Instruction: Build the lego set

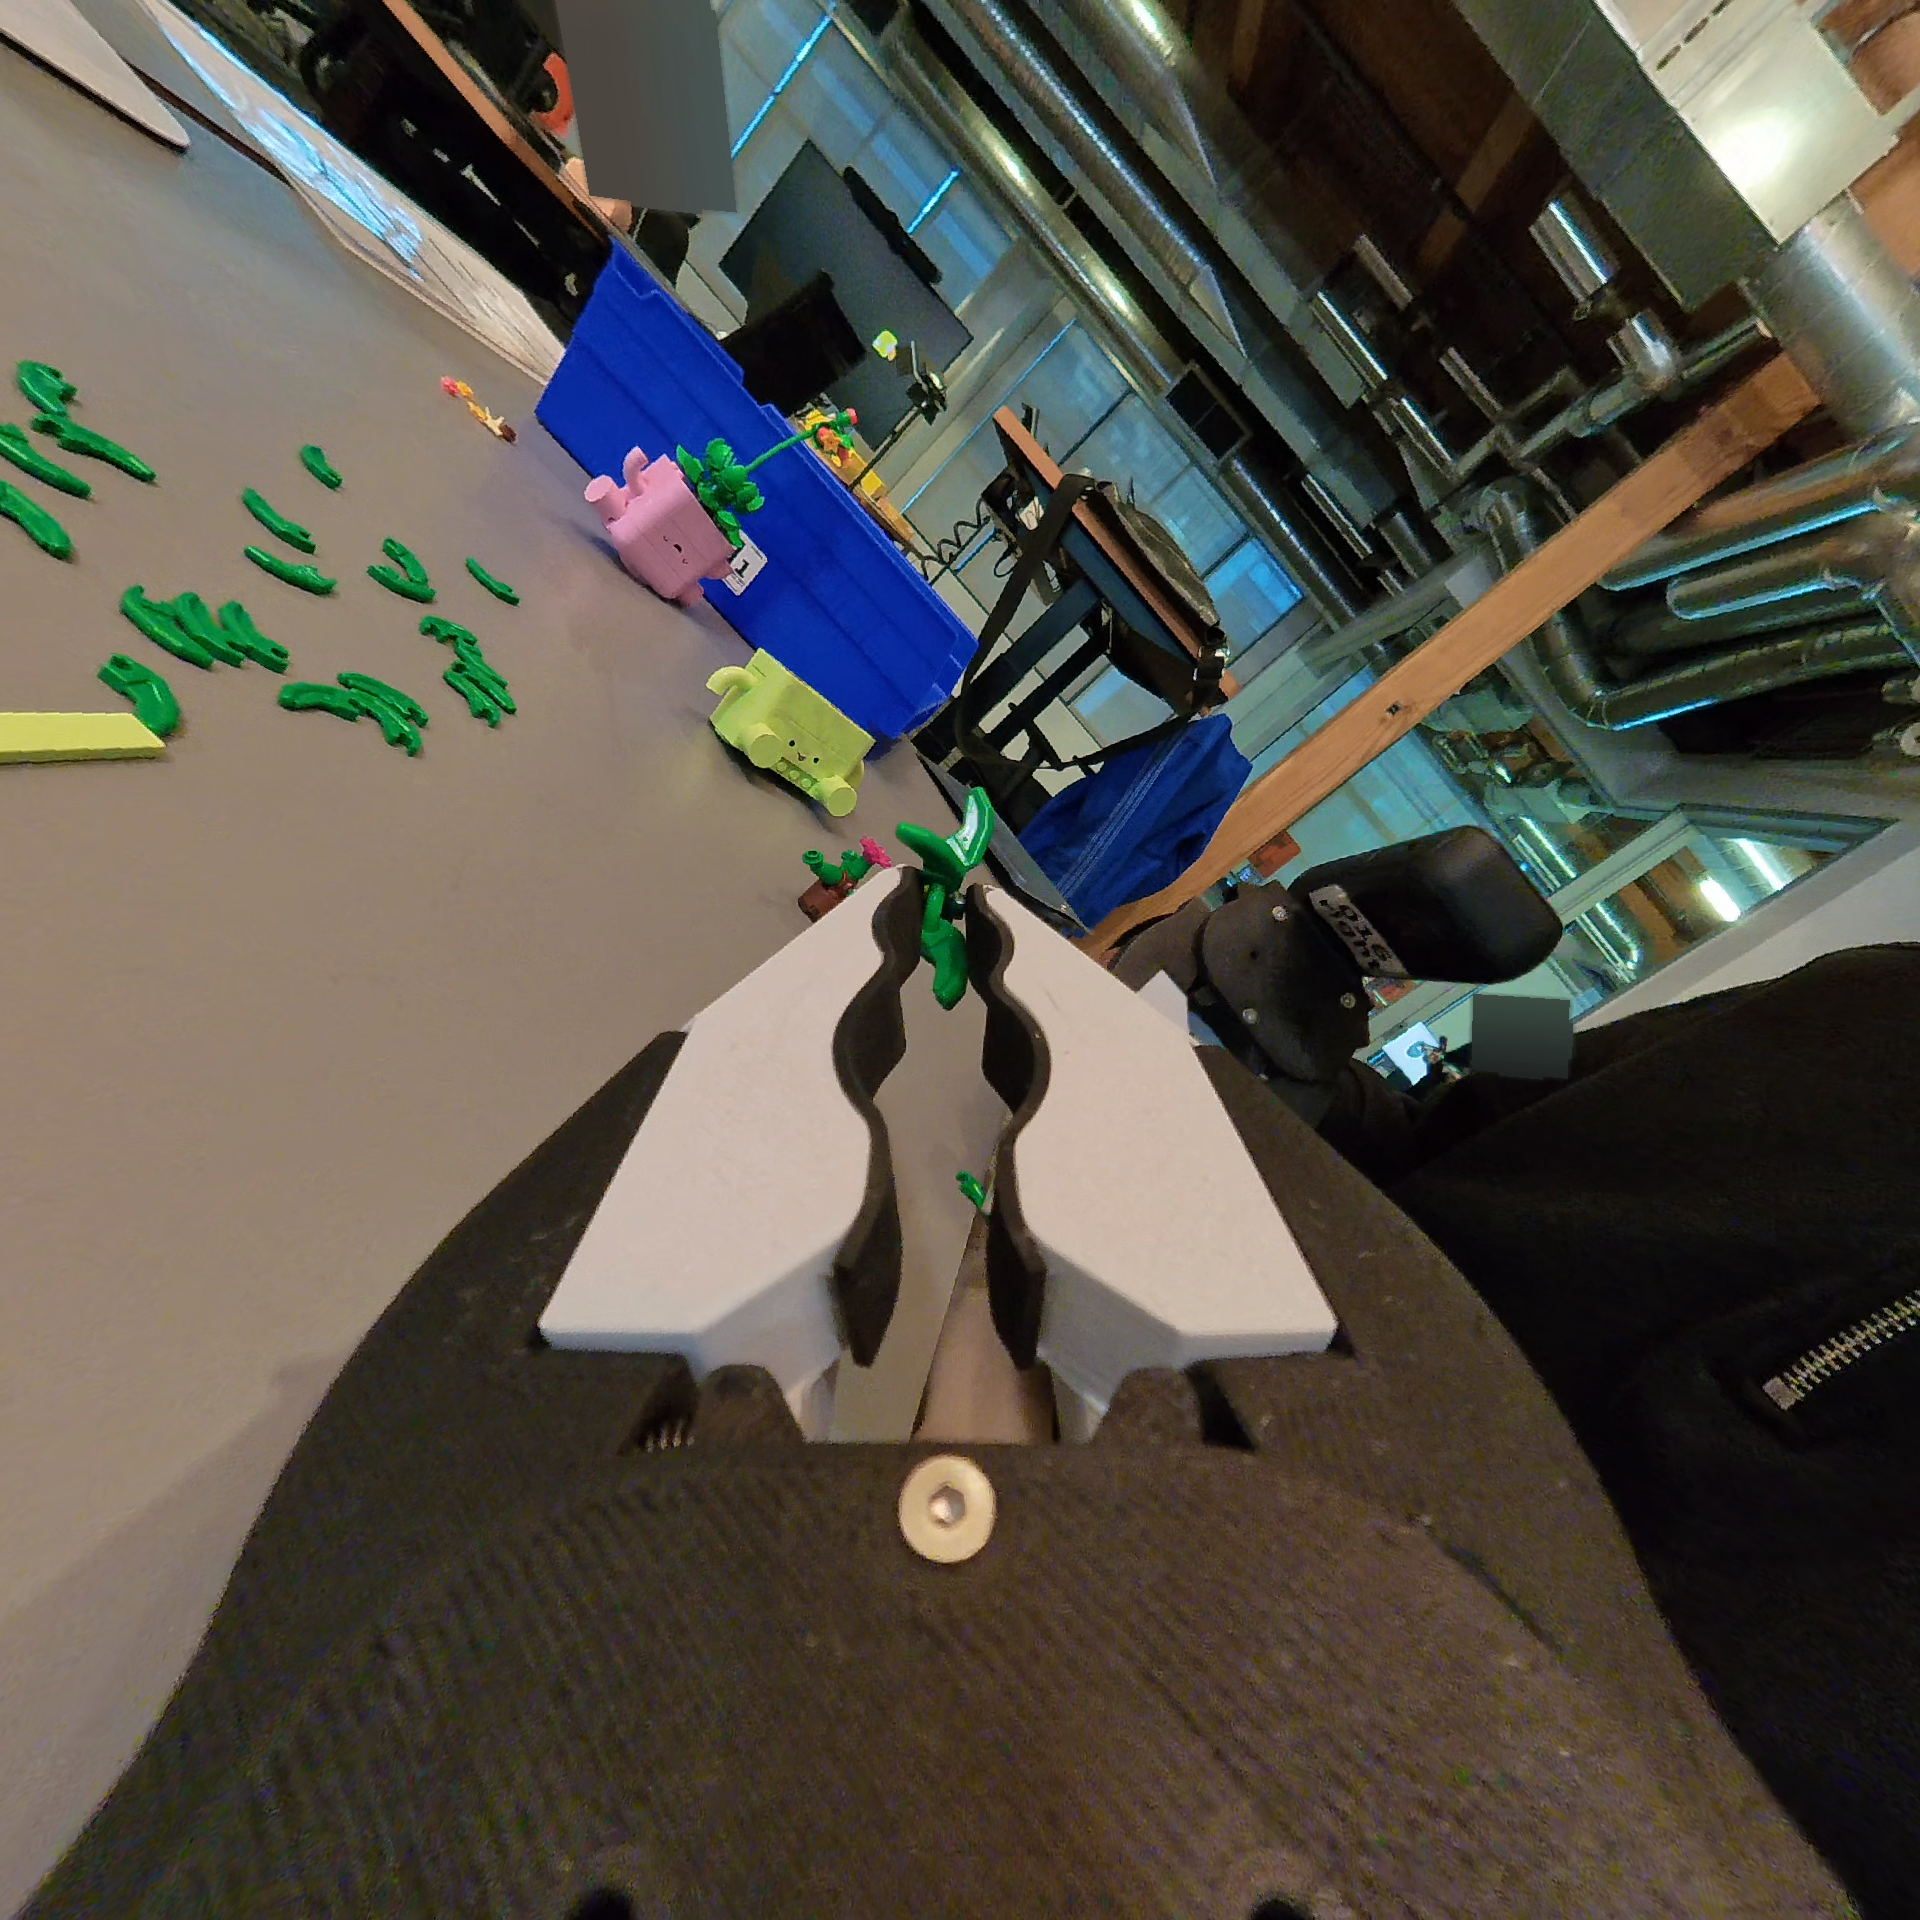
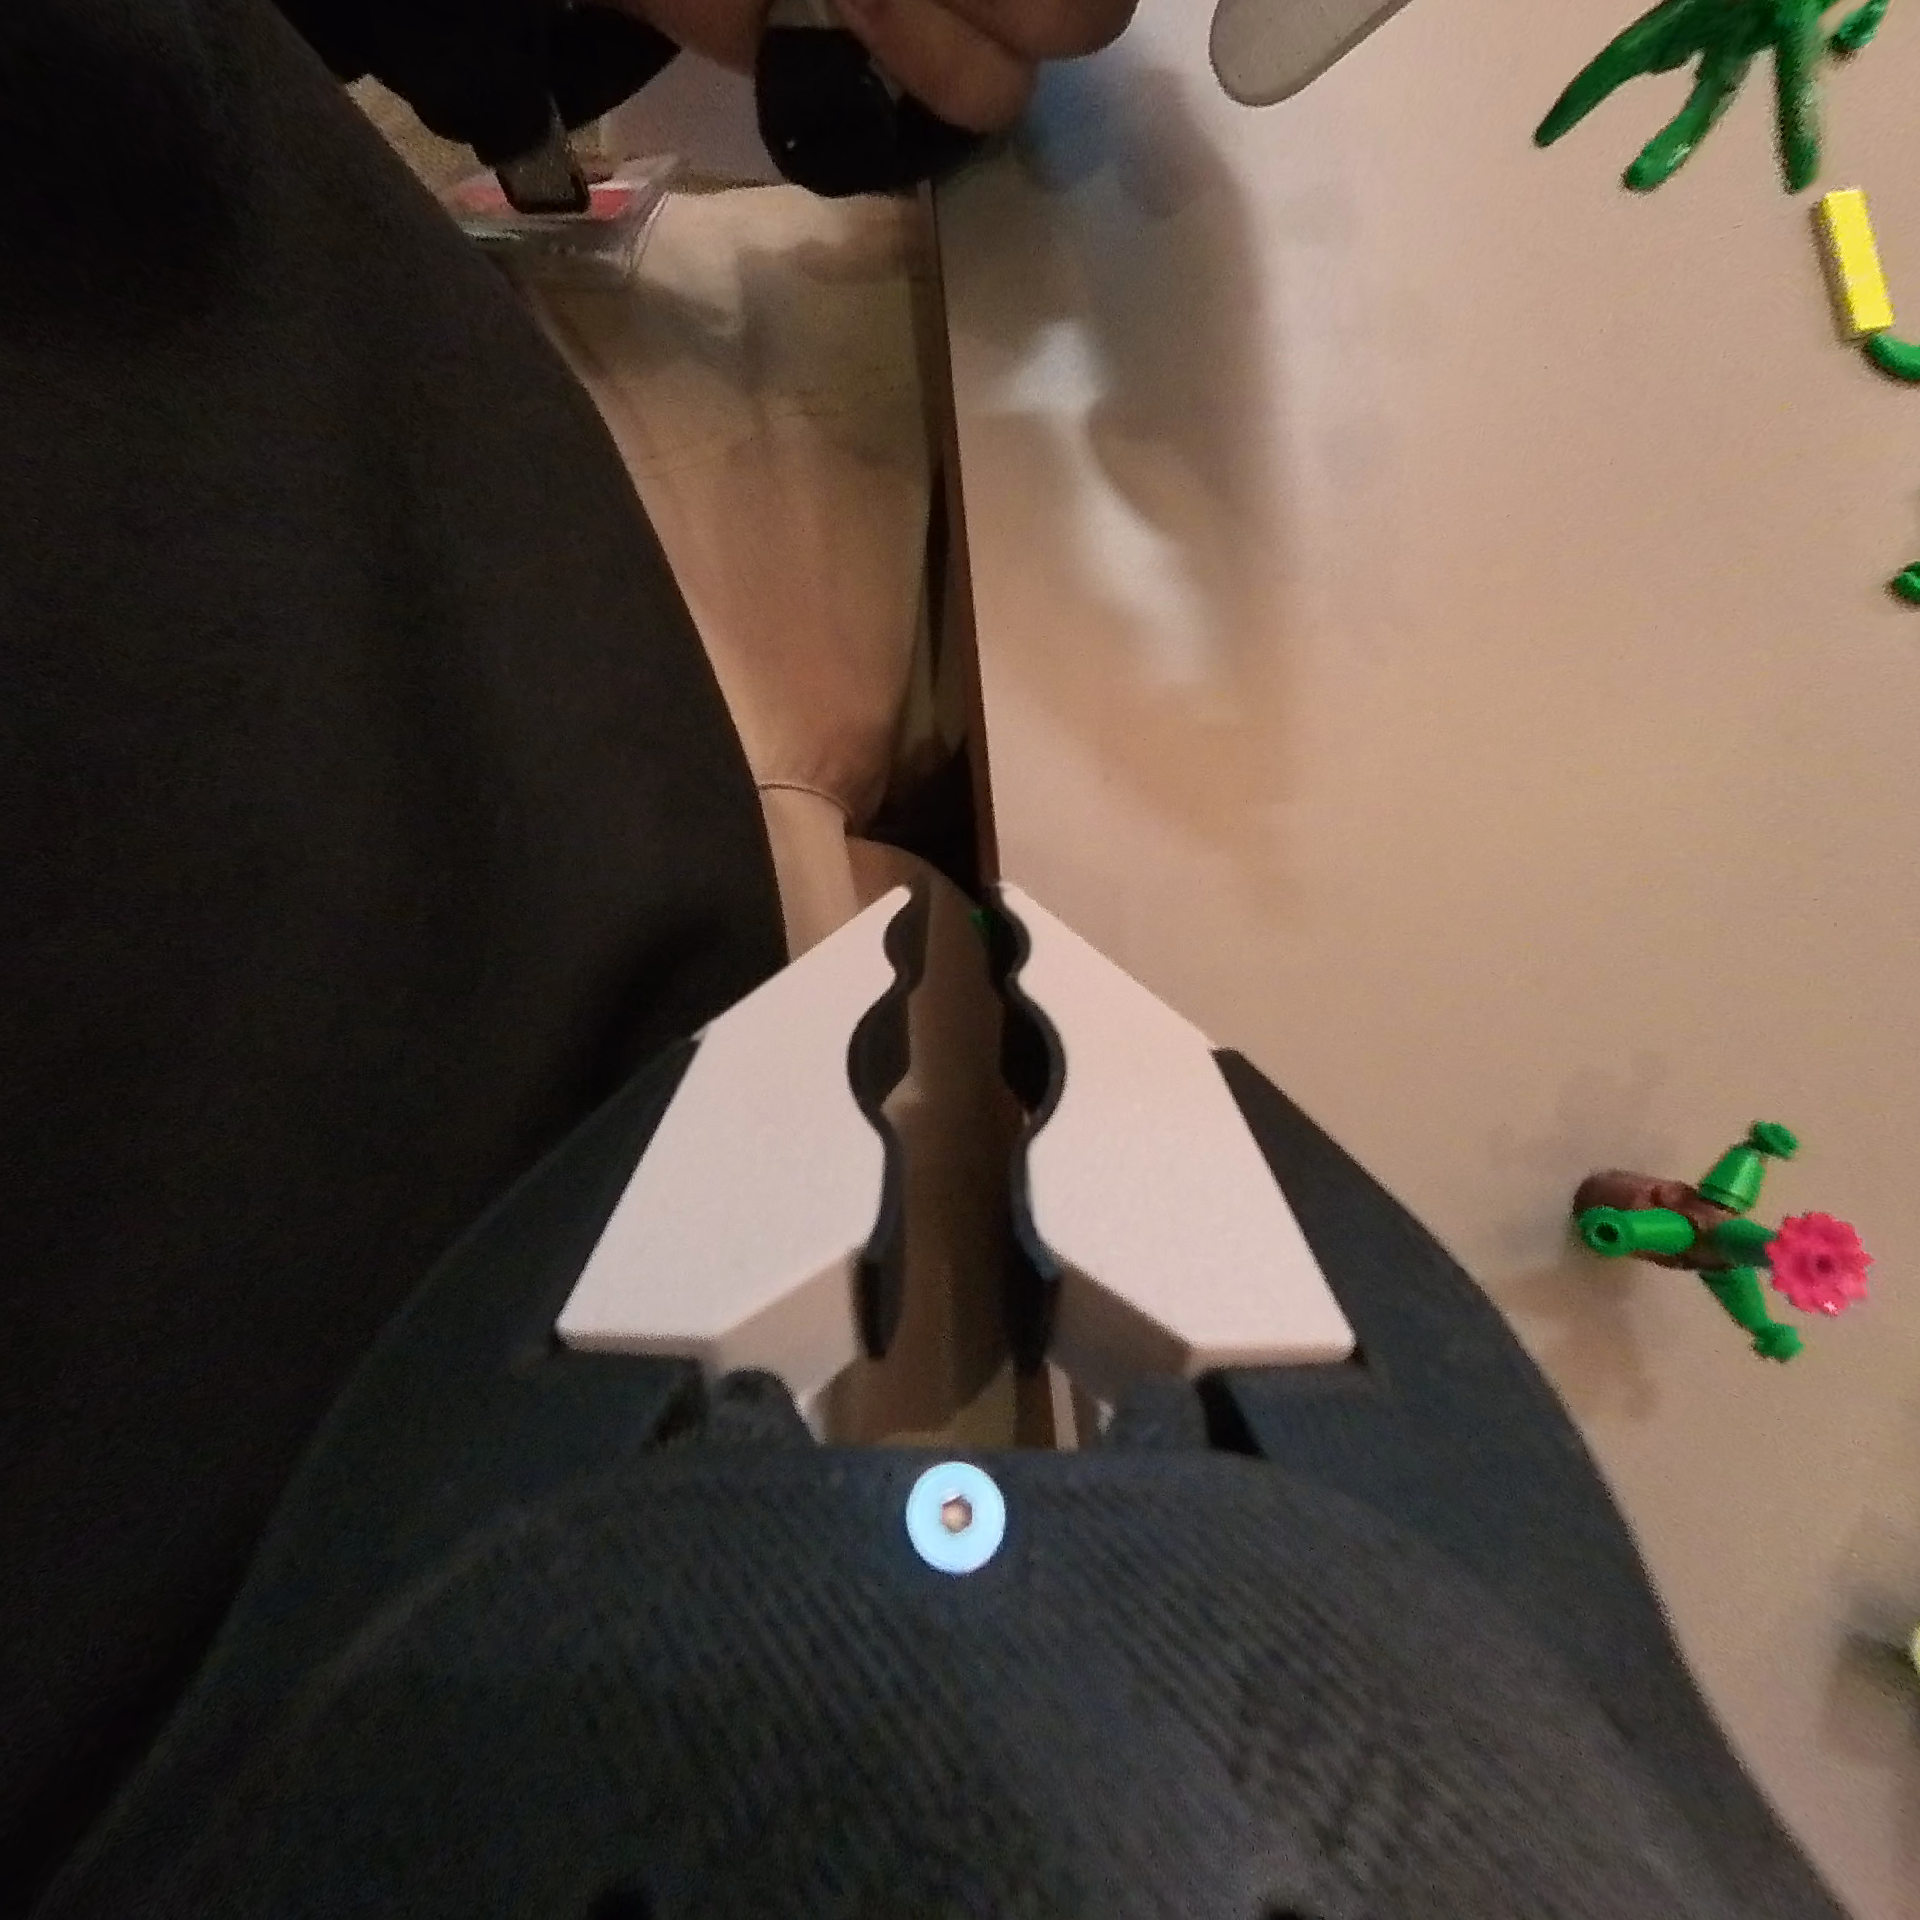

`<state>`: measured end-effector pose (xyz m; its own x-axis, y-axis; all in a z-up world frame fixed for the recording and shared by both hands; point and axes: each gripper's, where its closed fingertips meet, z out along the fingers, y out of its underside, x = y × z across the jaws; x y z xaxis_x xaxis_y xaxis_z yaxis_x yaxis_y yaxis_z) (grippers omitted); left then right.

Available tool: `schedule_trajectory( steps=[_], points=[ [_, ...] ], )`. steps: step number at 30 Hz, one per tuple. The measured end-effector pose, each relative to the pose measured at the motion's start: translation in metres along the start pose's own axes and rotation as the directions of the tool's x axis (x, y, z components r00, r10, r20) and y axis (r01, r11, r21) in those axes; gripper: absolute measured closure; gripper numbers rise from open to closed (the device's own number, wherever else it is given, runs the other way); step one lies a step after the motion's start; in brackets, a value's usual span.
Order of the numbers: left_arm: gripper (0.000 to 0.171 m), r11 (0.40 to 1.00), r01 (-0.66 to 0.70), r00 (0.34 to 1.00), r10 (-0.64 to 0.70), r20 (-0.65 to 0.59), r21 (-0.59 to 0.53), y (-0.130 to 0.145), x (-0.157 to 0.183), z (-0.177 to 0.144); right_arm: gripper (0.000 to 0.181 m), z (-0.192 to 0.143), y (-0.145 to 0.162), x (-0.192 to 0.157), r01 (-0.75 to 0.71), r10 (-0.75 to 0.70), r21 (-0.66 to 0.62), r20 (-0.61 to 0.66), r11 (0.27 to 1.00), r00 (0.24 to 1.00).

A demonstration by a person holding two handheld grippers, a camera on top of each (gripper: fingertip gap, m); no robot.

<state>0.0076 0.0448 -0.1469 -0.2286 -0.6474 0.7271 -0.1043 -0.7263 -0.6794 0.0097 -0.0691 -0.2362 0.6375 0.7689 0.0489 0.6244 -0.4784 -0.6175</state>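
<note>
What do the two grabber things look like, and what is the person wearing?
Each gripper, left and right, has a black textured body, a silver bolt in the middle and pale wedge fingers lined with wavy black pads. The person wears a black jacket with a metal zip.

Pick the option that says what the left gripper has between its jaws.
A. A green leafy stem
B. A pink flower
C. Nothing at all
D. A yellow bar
A: in the left wrist view the left gripper has its jaws closed on a green leafy stem whose top sticks out past the tips, while the yellow bar lies flat on the table.
</note>
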Motion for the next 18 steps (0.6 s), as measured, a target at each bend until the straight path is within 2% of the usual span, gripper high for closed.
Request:
schedule_trajectory(
  steps=[5, 9, 12, 15, 16, 18],
  points=[
    [0.166, 1.0, 0.004, 1.0, -0.004, -0.001, 0.002, 0.0, 0.0, 0.0, 0.168, -0.015, -0.009, 0.009, 0.003, 0.004, 0.093, -0.079, 0.996, 0.997],
    [0.166, 1.0, 0.005, 1.0, -0.005, -0.001, 0.003, -0.001, 0.0, 0.0, 0.159, -0.017, -0.007, 0.011, 0.093, -0.075, 0.085, -0.197, 0.992, 0.977],
    [0.166, 1.0, 0.005, 1.0, -0.005, 0.0, 0.003, -0.001, 0.0, 0.0, 0.164, -0.017, -0.001, 0.009, 0.283, -0.266, -0.001, -0.341, 0.959, 0.902],
    [0.166, 1.0, 0.007, 1.0, -0.007, 0.0, 0.003, -0.001, -0.001, 0.0, 0.17, -0.022, -0.007, 0.009, 0.487, -0.448, -0.063, -0.511, 0.871, 0.734],
    [0.166, 1.0, 0.008, 1.0, -0.008, 0.0, 0.003, -0.001, -0.001, 0.0, 0.172, -0.021, -0.008, 0.008, 0.511, -0.468, -0.076, -0.53, 0.856, 0.707],
    [0.166, 1.0, 0.005, 1.0, -0.005, 0.001, 0.003, -0.001, -0.001, 0.0, 0.163, -0.012, -0.002, 0.006, 0.486, -0.462, -0.091, -0.502, 0.869, 0.731]
  ],
)
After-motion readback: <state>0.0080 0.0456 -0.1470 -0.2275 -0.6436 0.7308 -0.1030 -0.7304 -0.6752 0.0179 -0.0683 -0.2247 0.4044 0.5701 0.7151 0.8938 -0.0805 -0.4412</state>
